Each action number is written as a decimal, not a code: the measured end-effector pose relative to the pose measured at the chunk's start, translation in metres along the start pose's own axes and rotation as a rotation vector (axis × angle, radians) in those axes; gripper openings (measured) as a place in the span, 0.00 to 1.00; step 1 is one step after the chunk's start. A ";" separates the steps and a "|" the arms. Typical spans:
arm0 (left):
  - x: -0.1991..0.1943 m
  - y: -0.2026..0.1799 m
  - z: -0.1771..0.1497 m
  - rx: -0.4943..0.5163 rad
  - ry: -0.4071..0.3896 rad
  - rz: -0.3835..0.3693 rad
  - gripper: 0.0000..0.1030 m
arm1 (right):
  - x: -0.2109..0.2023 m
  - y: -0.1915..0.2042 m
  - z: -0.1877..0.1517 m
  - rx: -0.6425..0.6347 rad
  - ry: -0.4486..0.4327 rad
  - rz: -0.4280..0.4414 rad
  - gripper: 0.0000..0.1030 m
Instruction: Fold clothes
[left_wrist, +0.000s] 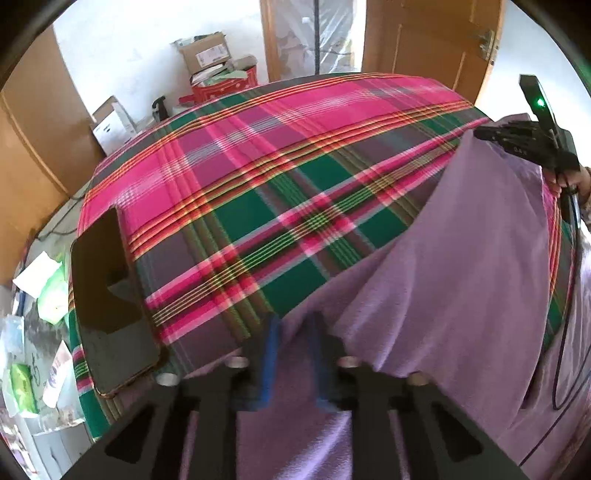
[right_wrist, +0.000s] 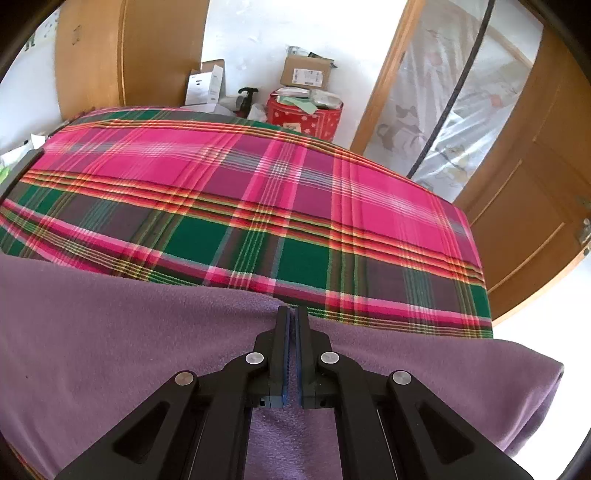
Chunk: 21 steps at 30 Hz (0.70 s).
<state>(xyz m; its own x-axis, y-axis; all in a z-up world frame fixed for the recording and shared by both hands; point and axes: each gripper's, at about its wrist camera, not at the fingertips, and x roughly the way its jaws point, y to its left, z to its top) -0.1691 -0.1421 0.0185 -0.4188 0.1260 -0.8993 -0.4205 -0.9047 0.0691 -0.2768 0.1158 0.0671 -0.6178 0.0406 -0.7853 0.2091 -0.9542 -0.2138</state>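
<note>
A purple fleece garment (left_wrist: 461, 258) lies over the near edge of a bed covered with a pink and green plaid blanket (left_wrist: 258, 177). My left gripper (left_wrist: 295, 325) has its blue-padded fingers a small gap apart with purple cloth between them, blurred. My right gripper (right_wrist: 292, 314) is shut on the garment's (right_wrist: 129, 325) far edge, holding it just above the plaid blanket (right_wrist: 258, 192). In the left wrist view the right gripper (left_wrist: 532, 147) shows at the far right, at the garment's upper edge.
A black phone (left_wrist: 110, 306) lies on the bed's left near corner. Cardboard boxes (right_wrist: 304, 72) and a red tub (right_wrist: 303, 118) stand past the bed's far side. Wooden doors (right_wrist: 535, 206) stand to the right. Papers and packets (left_wrist: 33, 332) lie on the floor at left.
</note>
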 end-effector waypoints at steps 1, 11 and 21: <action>0.002 -0.002 0.001 0.005 -0.003 0.015 0.04 | 0.000 0.000 0.000 0.000 0.000 -0.001 0.03; -0.020 0.040 0.010 -0.256 -0.125 0.045 0.02 | -0.011 -0.002 0.002 0.015 -0.056 -0.032 0.02; 0.008 0.045 0.011 -0.335 -0.070 0.061 0.02 | 0.005 0.003 0.019 0.007 -0.042 -0.100 0.02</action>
<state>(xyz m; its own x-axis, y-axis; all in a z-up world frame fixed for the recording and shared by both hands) -0.2003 -0.1769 0.0189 -0.4943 0.0849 -0.8651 -0.1107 -0.9933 -0.0343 -0.2935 0.1078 0.0731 -0.6662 0.1233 -0.7355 0.1396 -0.9482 -0.2855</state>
